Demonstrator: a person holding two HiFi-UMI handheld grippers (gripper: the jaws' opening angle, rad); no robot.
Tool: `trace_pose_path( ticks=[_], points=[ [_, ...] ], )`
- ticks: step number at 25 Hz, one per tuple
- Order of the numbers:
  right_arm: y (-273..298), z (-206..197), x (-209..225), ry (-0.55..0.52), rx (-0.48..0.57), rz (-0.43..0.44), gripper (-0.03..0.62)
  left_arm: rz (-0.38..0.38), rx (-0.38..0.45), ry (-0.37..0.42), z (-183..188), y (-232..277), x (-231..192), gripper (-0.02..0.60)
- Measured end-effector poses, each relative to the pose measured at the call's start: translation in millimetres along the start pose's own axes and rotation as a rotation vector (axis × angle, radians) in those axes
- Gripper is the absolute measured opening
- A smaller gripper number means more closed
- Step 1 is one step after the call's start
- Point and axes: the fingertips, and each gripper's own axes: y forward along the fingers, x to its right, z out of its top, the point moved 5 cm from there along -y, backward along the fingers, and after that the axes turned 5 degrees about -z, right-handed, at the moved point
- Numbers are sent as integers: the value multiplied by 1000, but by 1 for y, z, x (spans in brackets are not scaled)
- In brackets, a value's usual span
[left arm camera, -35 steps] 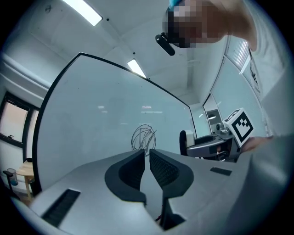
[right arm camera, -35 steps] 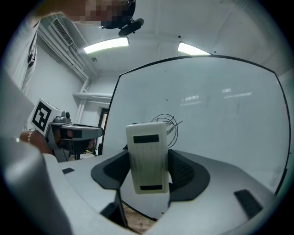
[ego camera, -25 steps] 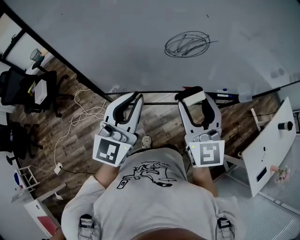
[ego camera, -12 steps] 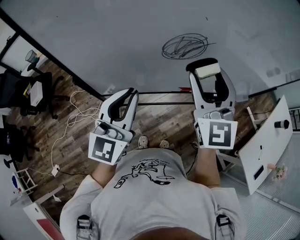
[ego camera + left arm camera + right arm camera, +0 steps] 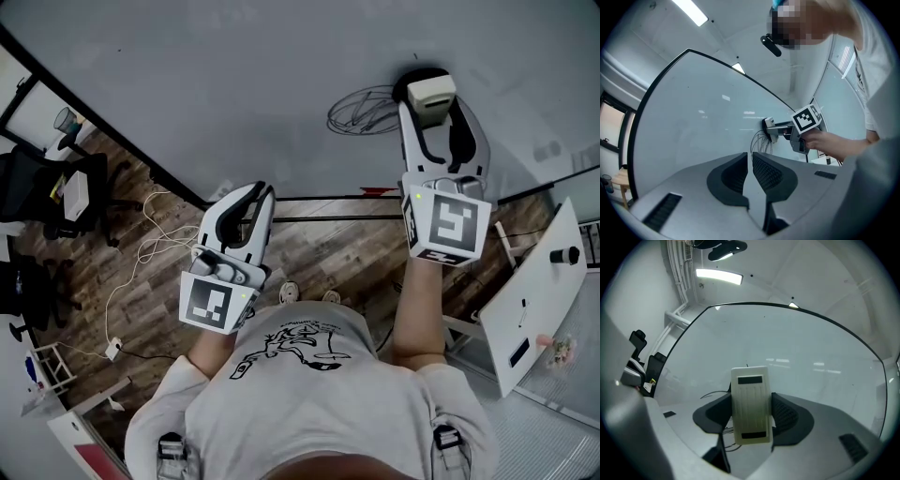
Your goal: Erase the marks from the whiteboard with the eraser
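Observation:
A black scribble point(image 5: 364, 110) marks the whiteboard point(image 5: 234, 84). My right gripper point(image 5: 433, 94) is shut on a cream eraser point(image 5: 431, 92), which sits at the scribble's right edge and covers part of it. In the right gripper view the eraser point(image 5: 750, 405) stands upright between the jaws, with scribble lines point(image 5: 715, 394) showing to its left. My left gripper point(image 5: 249, 202) hangs lower, below the board's bottom edge, shut with nothing in it. The left gripper view shows the narrow slit between its jaws point(image 5: 750, 161) and, beyond, the right gripper point(image 5: 787, 129) at the scribble point(image 5: 758, 143).
The board's black frame point(image 5: 122, 131) runs diagonally at the left, with a tray rail point(image 5: 319, 199) along the bottom. An office chair point(image 5: 47, 187) and loose cables point(image 5: 150, 244) lie on the wooden floor at left. A white side table point(image 5: 539, 291) stands at right.
My right gripper has risen with the eraser from the tray rail up the board to the scribble's right edge. The left gripper has barely moved.

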Motion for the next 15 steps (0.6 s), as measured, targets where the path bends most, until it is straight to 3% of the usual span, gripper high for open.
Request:
trace_pose_path(
  ticks=[15],
  points=[
    [6,0,-16,-64,4,-29,259,30,-24,-13,-7,-5,-3,48]
  ],
)
